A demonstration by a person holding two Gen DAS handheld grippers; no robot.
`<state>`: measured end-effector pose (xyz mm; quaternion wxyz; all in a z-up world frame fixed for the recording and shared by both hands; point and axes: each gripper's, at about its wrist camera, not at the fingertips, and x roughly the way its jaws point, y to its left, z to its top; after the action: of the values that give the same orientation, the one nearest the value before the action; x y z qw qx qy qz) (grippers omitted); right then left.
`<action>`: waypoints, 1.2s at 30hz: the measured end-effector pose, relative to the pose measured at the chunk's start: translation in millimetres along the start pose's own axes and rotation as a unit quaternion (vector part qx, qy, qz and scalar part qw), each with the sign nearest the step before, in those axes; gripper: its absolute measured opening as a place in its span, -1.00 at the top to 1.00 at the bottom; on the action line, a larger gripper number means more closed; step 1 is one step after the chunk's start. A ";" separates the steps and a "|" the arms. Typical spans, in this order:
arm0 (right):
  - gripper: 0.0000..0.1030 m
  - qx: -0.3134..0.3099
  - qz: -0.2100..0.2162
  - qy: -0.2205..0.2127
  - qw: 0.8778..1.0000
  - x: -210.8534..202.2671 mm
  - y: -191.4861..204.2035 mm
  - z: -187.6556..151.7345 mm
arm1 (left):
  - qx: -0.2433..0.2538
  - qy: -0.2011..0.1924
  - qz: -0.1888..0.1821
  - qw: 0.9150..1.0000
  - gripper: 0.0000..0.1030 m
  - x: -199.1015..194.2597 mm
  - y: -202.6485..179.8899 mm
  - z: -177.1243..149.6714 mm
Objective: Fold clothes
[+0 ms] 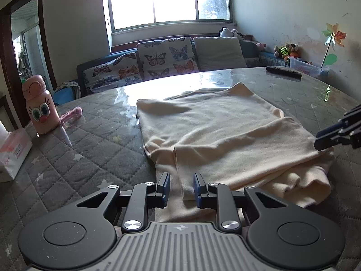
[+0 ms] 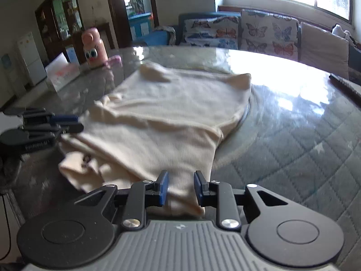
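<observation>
Cream shirt (image 1: 214,131) lies partly folded on the big round table (image 1: 94,140), which has a gray quilted cover under shiny glass. One side of the shirt is folded over onto its middle, and the near end is bunched up in soft lumps.

The left gripper (image 1: 181,188) is low at the near edge of the shirt. Its blue pads (image 1: 198,189) stand a little way apart, with a folded strip of the cloth between them. The pads do not look like they are pressing on it.

The right gripper (image 2: 181,187) is at another part of the shirt's near edge. Its pads are a small way apart too, and the cloth runs between them. I cannot tell if they are pinching it.

A pink bottle (image 1: 40,108) with big cartoon eyes stands on the far left of the table, beside a pack of tissues (image 1: 13,153). A dark remote (image 1: 283,72) lies near the far edge. Behind the table is a sofa with butterfly cushions (image 1: 164,56), under a bright window (image 1: 169,0).
</observation>
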<state>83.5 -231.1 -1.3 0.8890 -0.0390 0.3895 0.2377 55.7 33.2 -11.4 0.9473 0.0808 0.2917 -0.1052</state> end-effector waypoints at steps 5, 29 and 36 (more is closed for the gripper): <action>0.52 -0.010 0.002 -0.029 1.000 7.0 1.2 24.4 | 0.001 -0.017 -0.009 1.000 0.50 4.4 -4.3 18.7; 0.38 -0.012 -0.005 -0.016 1.000 48.0 -3.6 27.9 | 0.019 0.020 -0.012 1.000 0.48 41.8 -0.2 14.3; 0.26 -0.046 0.004 -0.026 0.999 30.7 13.0 23.9 | 0.047 0.006 -0.011 0.999 0.38 19.2 -6.4 10.6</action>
<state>111.7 -201.5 -5.1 0.8953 -0.0718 0.3549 0.2594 75.3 21.8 -14.2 0.9395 0.1222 0.2930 -0.1285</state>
